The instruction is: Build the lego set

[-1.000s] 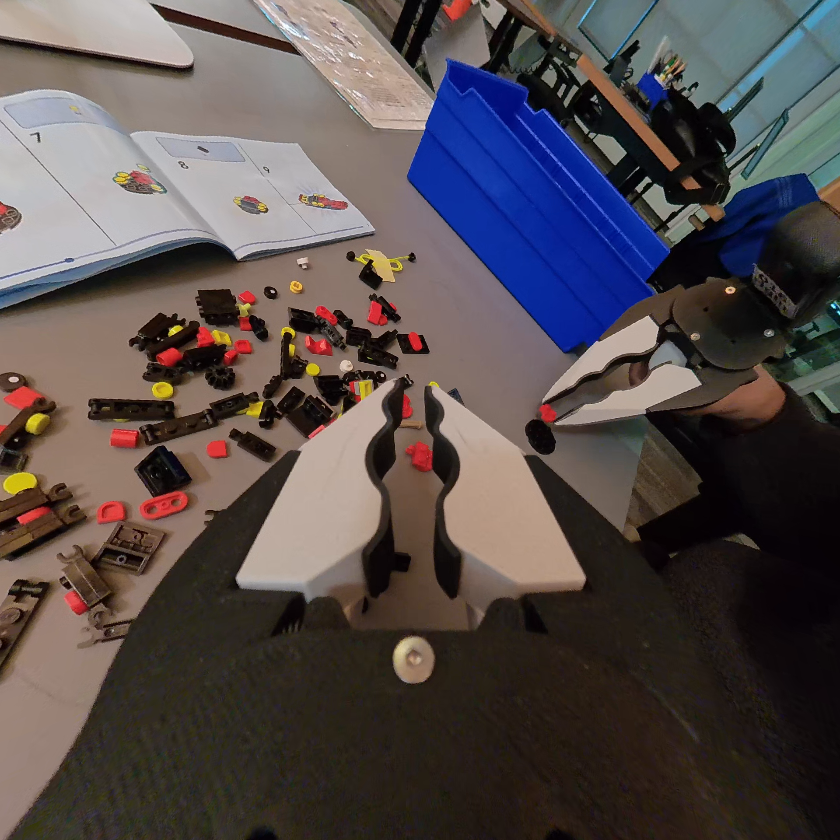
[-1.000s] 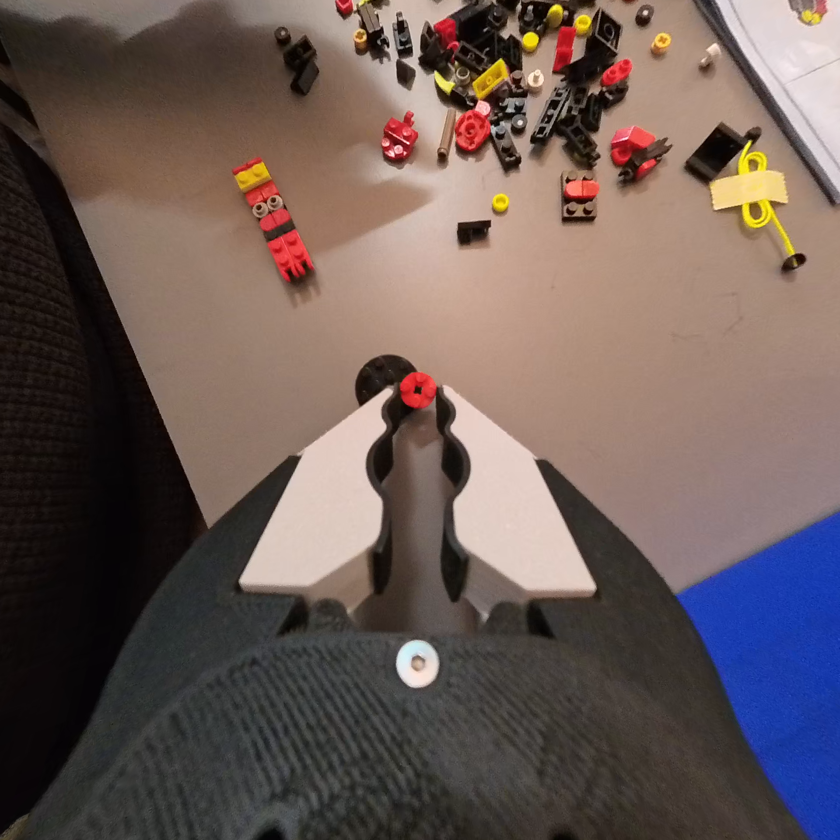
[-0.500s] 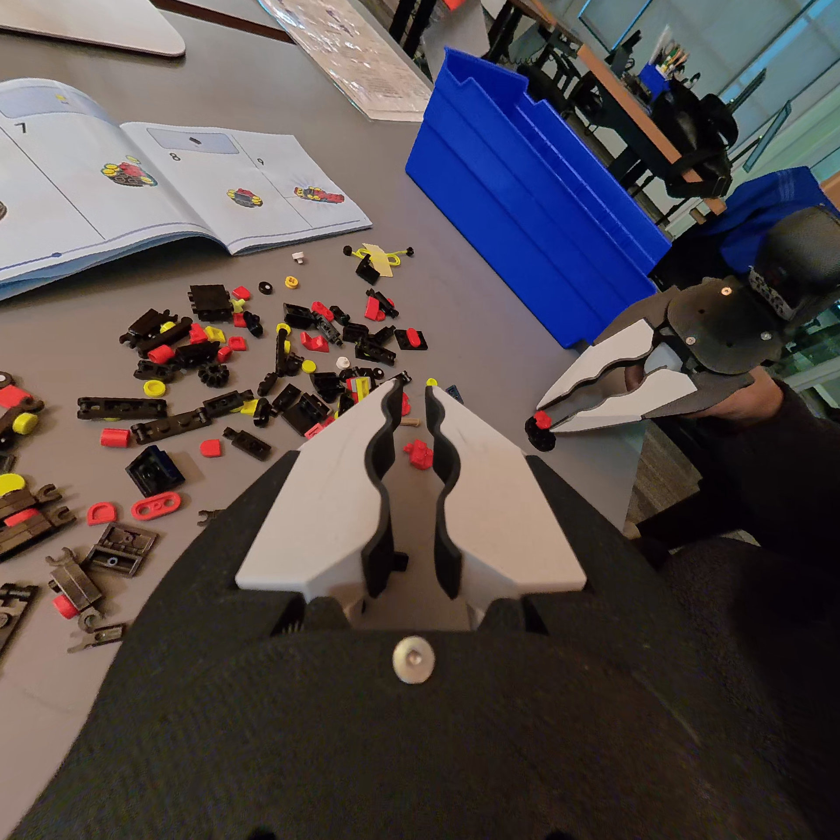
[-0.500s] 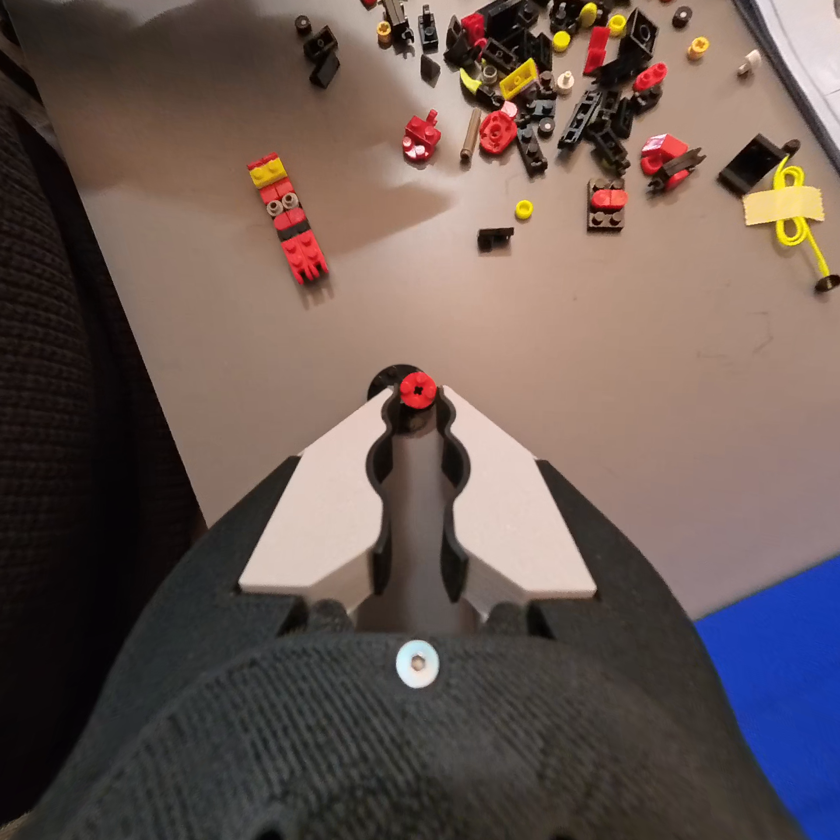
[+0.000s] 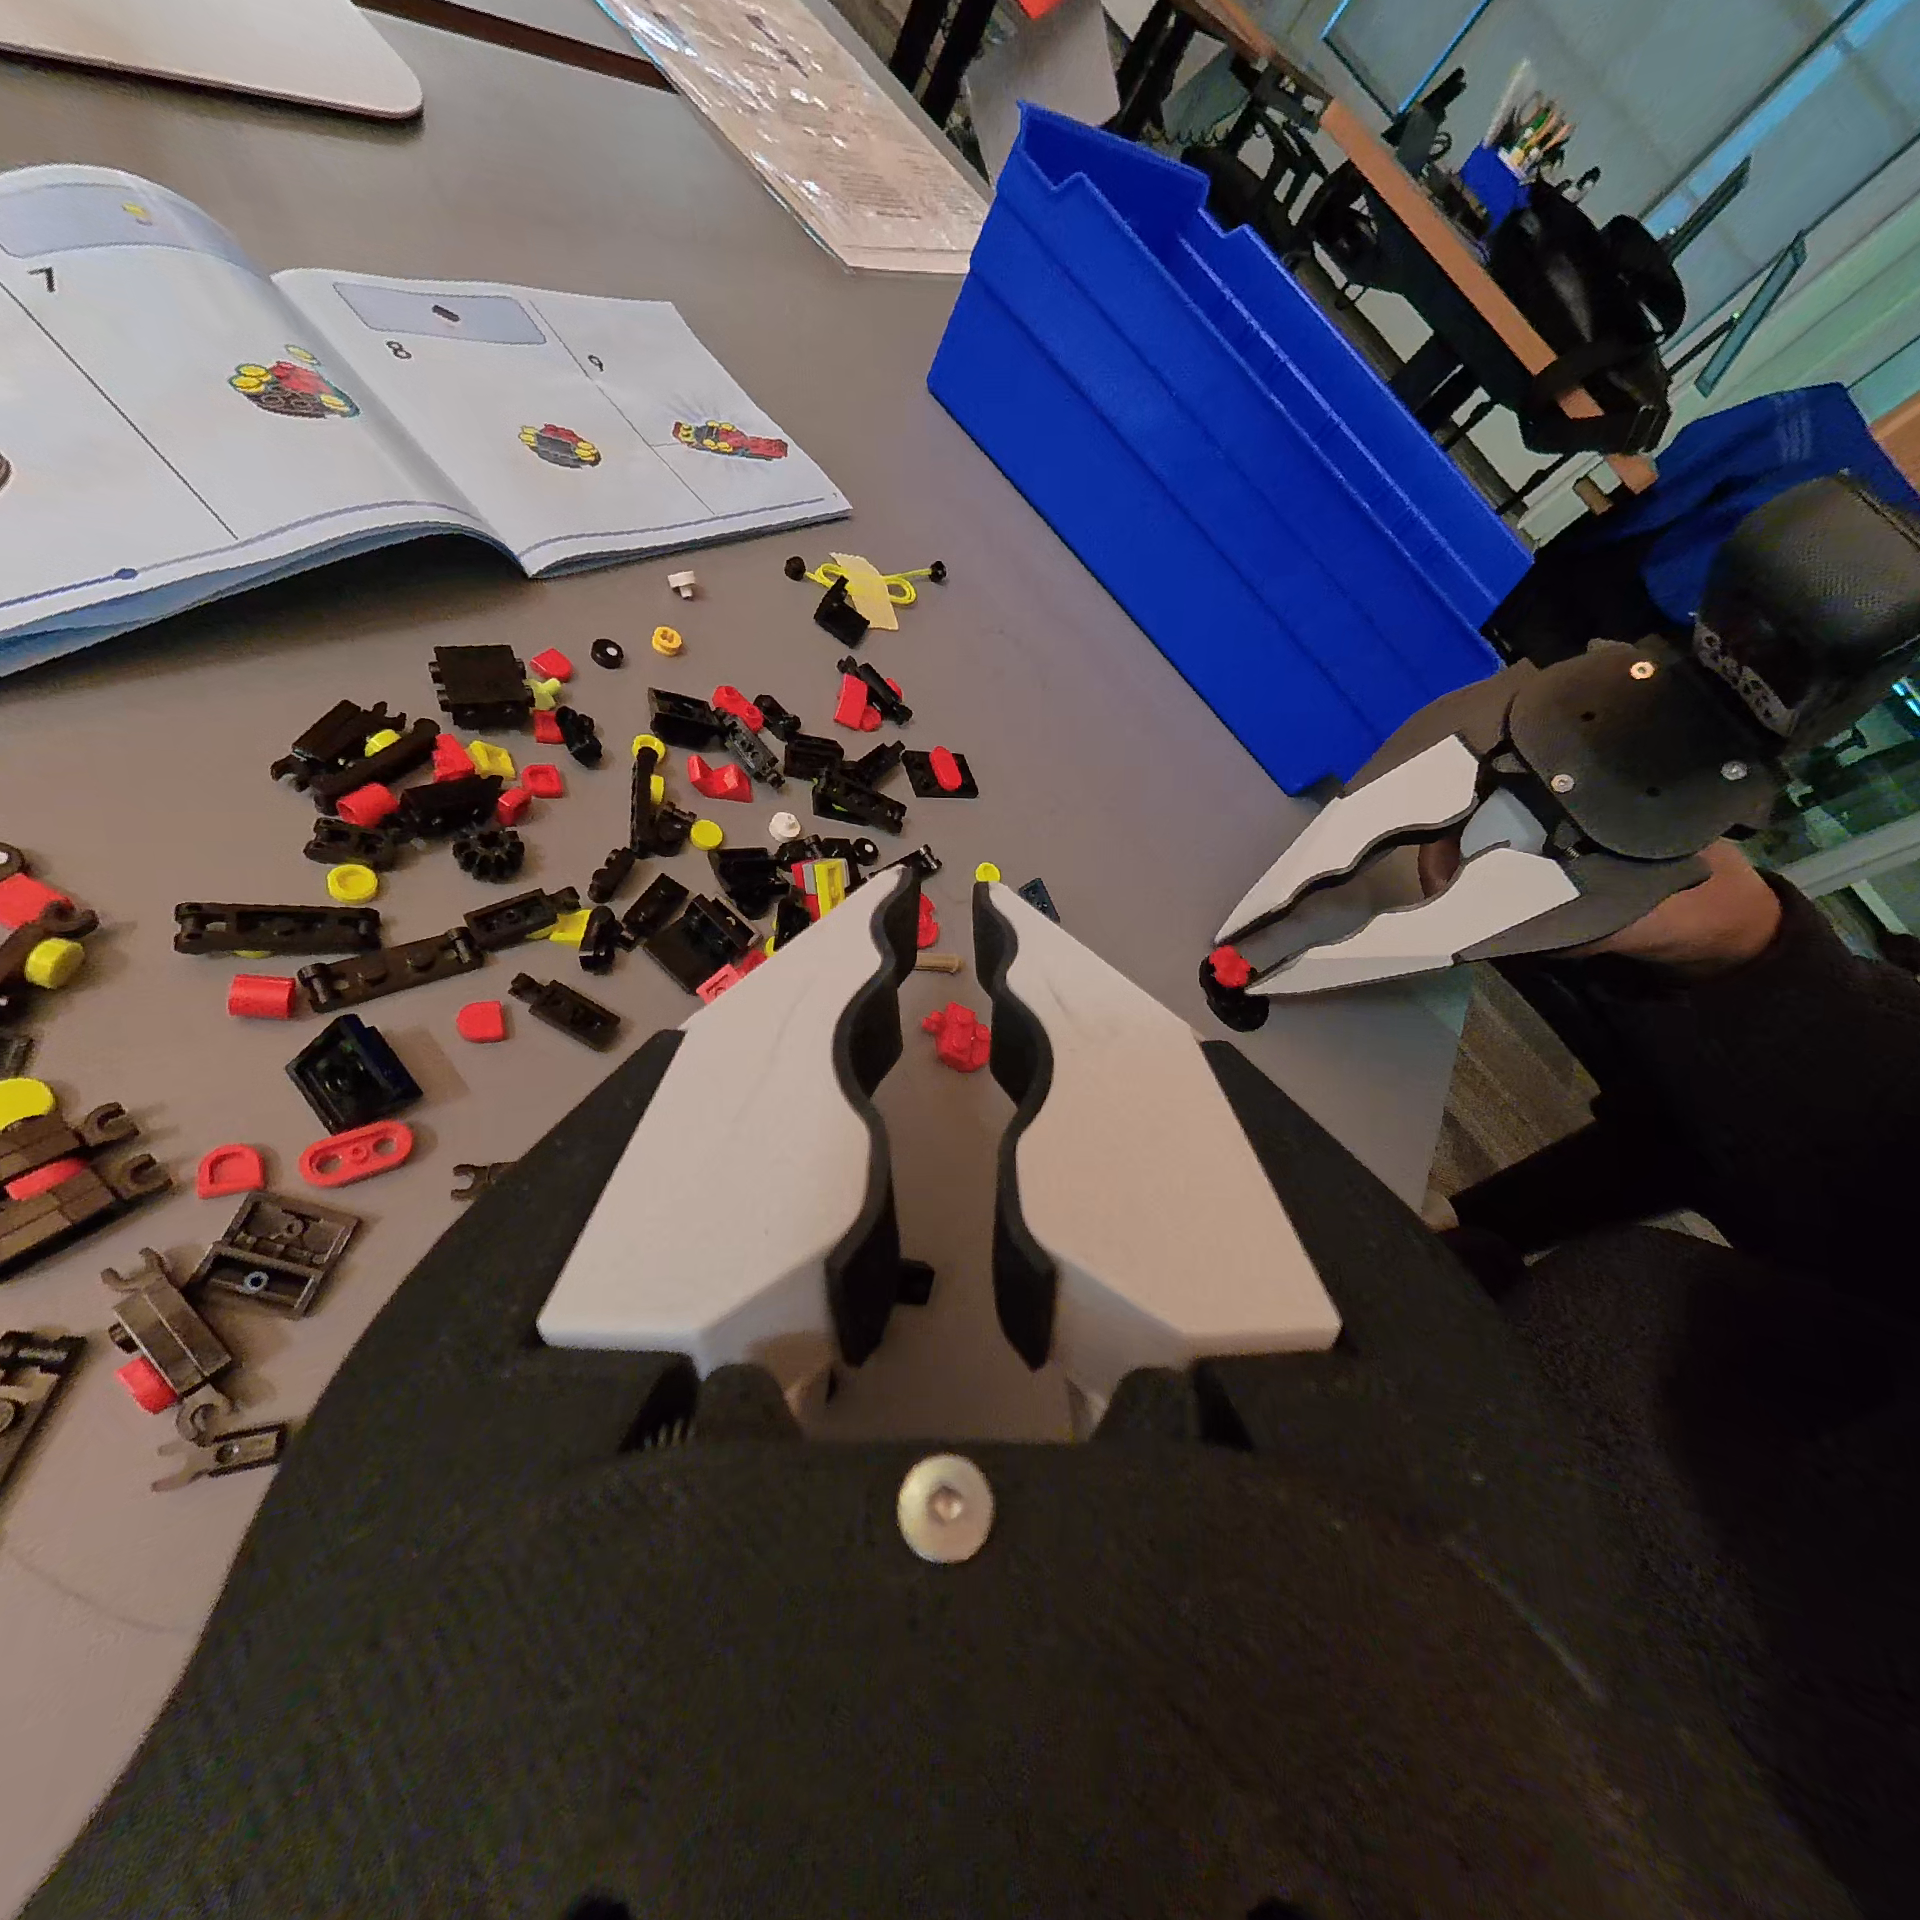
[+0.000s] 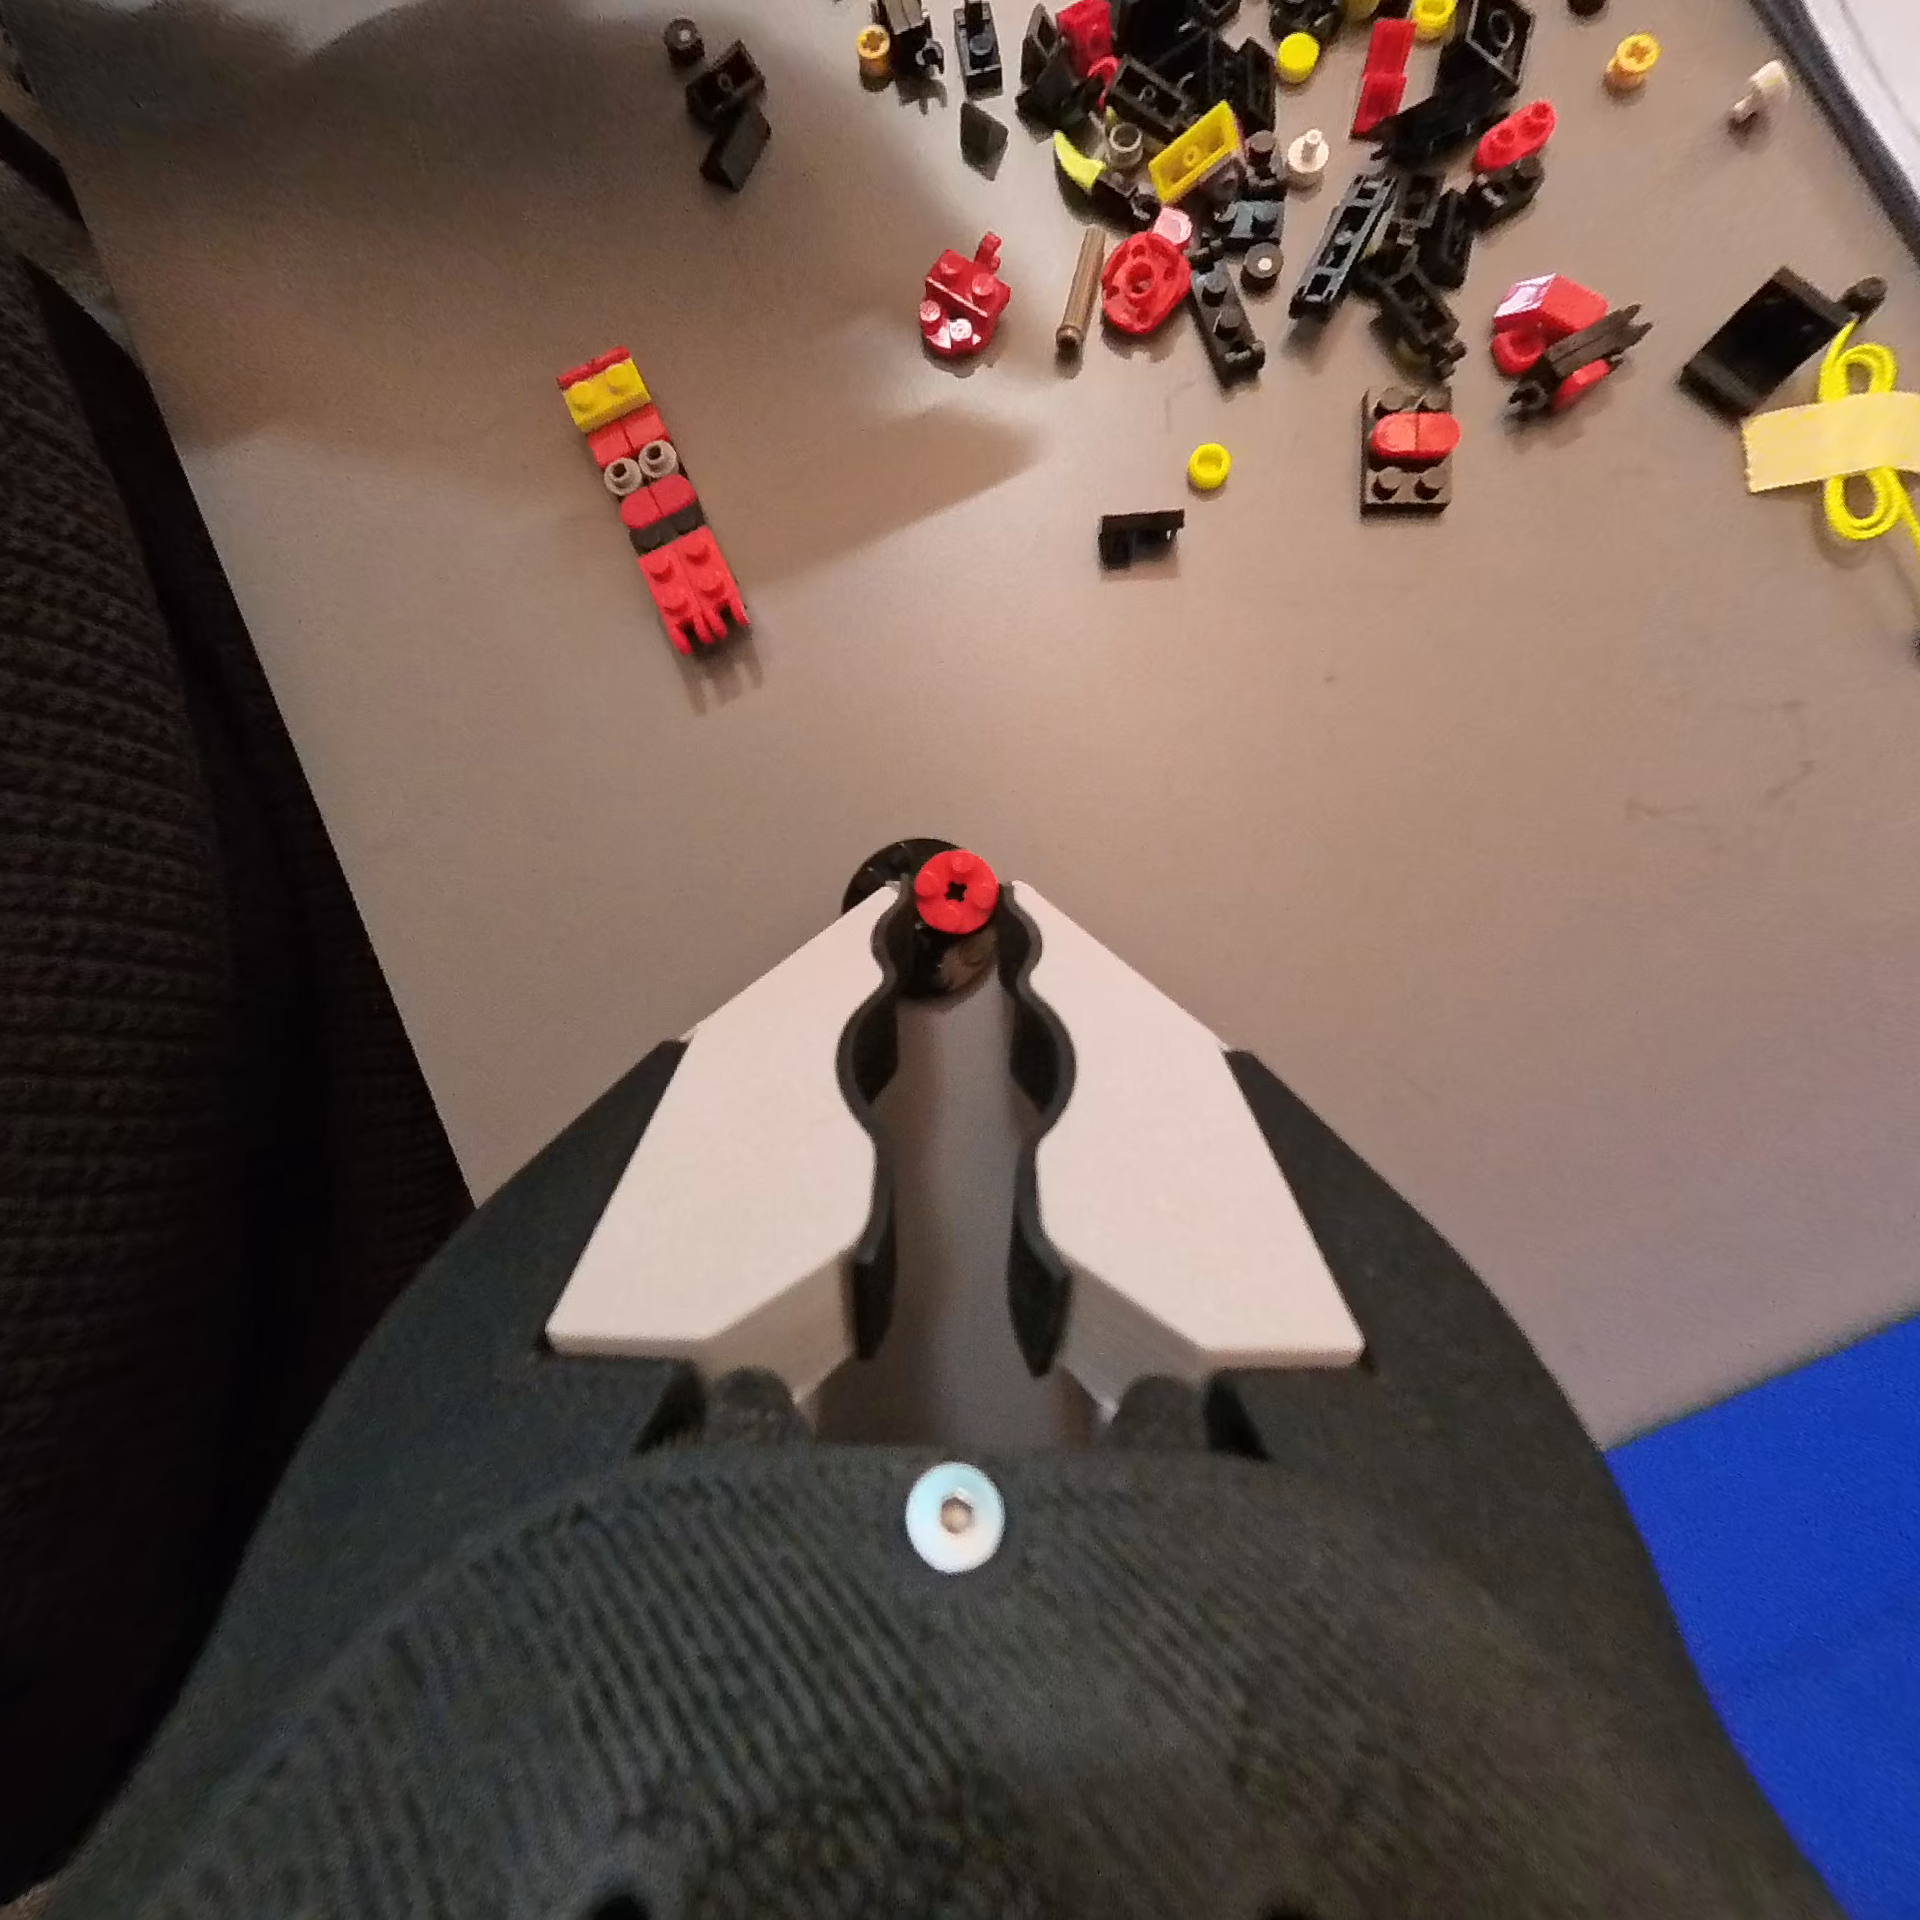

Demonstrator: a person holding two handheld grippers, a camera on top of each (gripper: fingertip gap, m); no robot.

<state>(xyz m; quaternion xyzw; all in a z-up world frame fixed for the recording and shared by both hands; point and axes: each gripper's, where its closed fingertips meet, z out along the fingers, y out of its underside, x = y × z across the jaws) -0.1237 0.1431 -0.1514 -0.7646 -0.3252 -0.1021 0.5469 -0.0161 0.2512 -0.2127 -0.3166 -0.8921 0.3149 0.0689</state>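
My right gripper (image 6: 954,902) is shut on a small red round piece (image 6: 956,888) that sits on a black wheel (image 6: 883,868), low over the grey table (image 6: 1351,831) near its edge. It also shows in the left wrist view (image 5: 1236,971) at the right. A red, yellow and black partly built strip (image 6: 652,499) lies ahead and to the left of it. My left gripper (image 5: 943,891) is slightly open and empty, above a small red piece (image 5: 958,1034). Loose red, black and yellow pieces (image 5: 665,831) lie spread ahead of it.
An open instruction booklet (image 5: 312,416) lies at the far left. A blue bin (image 5: 1195,416) stands at the right, and also shows in the right wrist view (image 6: 1787,1558). A yellow string with tape (image 6: 1849,457) lies beside the pile. A dark sleeve (image 6: 156,831) is at the left. Across from one pair of fingers to the other is roughly 15 cm.
The right gripper brought the red round piece down onto the black wheel; they were apart one second ago and now touch. The left gripper stayed slightly open and barely moved.
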